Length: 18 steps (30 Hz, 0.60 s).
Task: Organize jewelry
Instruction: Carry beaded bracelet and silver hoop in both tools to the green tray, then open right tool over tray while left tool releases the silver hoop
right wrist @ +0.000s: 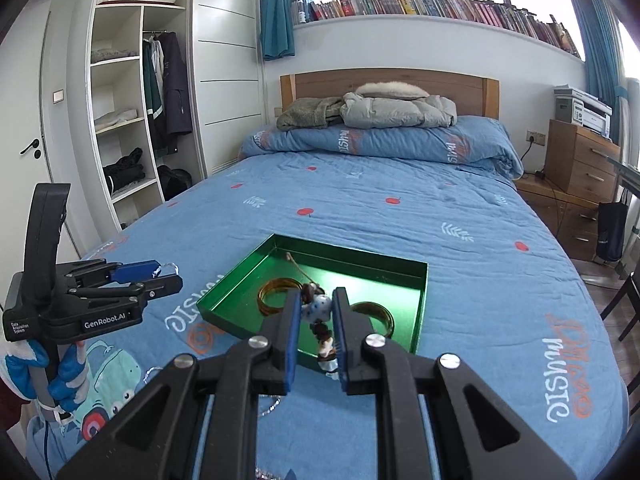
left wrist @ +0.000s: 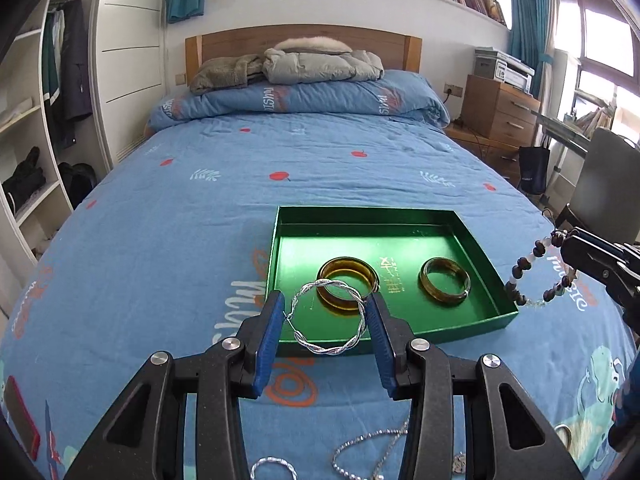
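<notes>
A green tray (left wrist: pixel 460 322) lies on the bed and holds two amber bangles (left wrist: pixel 347 283), (left wrist: pixel 445 285). My left gripper (left wrist: pixel 326 314) is shut on a twisted silver bangle (left wrist: pixel 360 334) and holds it over the tray's near left edge. My right gripper (right wrist: pixel 317 312) is shut on a beaded bracelet (right wrist: pixel 318 307) and holds it above the tray's (right wrist: pixel 240 280) near right side; the beads (left wrist: pixel 524 268) hang at the tray's right corner in the left wrist view. The left gripper (right wrist: pixel 160 274) shows at the left in the right wrist view.
Silver chains (left wrist: pixel 360 452) and another silver bangle (left wrist: pixel 274 466) lie on the blue bedspread (left wrist: pixel 200 240) below the left gripper. A folded duvet and coats lie at the headboard. A wardrobe stands left, drawers and a chair (left wrist: pixel 604 188) right.
</notes>
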### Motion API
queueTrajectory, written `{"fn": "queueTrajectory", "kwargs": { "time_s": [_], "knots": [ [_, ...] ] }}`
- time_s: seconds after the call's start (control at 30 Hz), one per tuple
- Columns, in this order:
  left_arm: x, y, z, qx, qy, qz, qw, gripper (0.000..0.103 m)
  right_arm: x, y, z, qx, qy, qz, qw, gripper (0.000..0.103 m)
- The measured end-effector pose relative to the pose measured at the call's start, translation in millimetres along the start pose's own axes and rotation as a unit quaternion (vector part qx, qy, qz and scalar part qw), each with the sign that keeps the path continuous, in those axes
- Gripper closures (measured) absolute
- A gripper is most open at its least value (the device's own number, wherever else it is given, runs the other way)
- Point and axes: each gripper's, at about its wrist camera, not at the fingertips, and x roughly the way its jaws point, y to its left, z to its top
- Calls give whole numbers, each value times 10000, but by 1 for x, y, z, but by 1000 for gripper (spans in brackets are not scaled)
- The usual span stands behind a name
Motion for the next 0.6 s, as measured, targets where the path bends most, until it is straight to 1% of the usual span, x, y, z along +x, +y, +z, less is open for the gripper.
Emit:
{"fn": "queueTrajectory", "kwargs": {
  "time_s": [0.1,0.17,0.33,0.47,0.6],
  "knots": [
    [35,3,7,-89,152,75,9998,61,41,1,4,68,106,95,9999,88],
    [57,5,6,-142,269,112,9995,61,65,2,1,118,214,147,9996,88],
    [97,8,-6,-145,592,174,9980,61,119,1,-21,209,650,180,9975,88],
    [116,11,-15,-204,811,167,9964,61,147,-9,-41,455,1008,196,9937,88],
    [126,11,-23,-198,964,198,9949,61,158,-19,-54,666,1244,200,9898,87]
  ]
}}
